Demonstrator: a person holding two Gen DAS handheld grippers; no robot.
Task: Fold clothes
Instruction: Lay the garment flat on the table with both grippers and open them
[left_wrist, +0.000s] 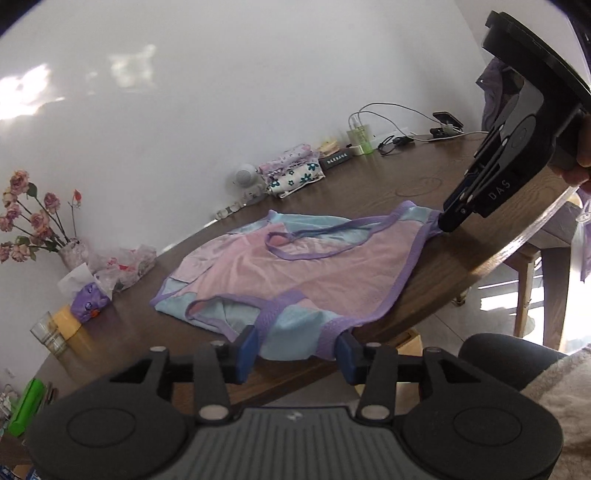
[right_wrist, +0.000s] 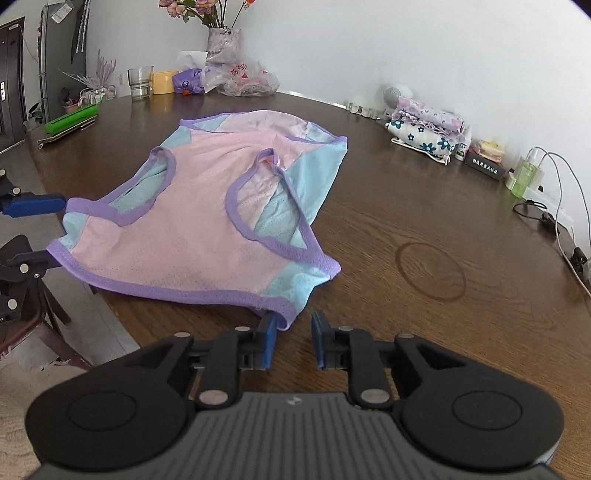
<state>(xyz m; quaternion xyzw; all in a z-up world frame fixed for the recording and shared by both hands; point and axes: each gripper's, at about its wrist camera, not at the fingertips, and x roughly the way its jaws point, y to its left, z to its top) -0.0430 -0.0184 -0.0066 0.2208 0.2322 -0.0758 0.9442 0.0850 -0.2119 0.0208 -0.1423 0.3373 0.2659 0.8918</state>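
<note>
A sleeveless top in pink and light blue with purple trim lies spread flat on the brown wooden table. My left gripper is open at the table's near edge. Its blue fingers stand on either side of one purple-edged corner of the top. My right gripper is open too, and the opposite corner of the top lies just ahead of its left finger. From the left wrist view the right gripper touches down at the top's far right corner. The left gripper shows at the left edge of the right wrist view.
A stack of folded floral clothes sits by the wall, beside a small box, a green bottle and charger cables. A flower vase, plastic bags, a glass and a yellow cup stand at the other end. A chair is beside the table edge.
</note>
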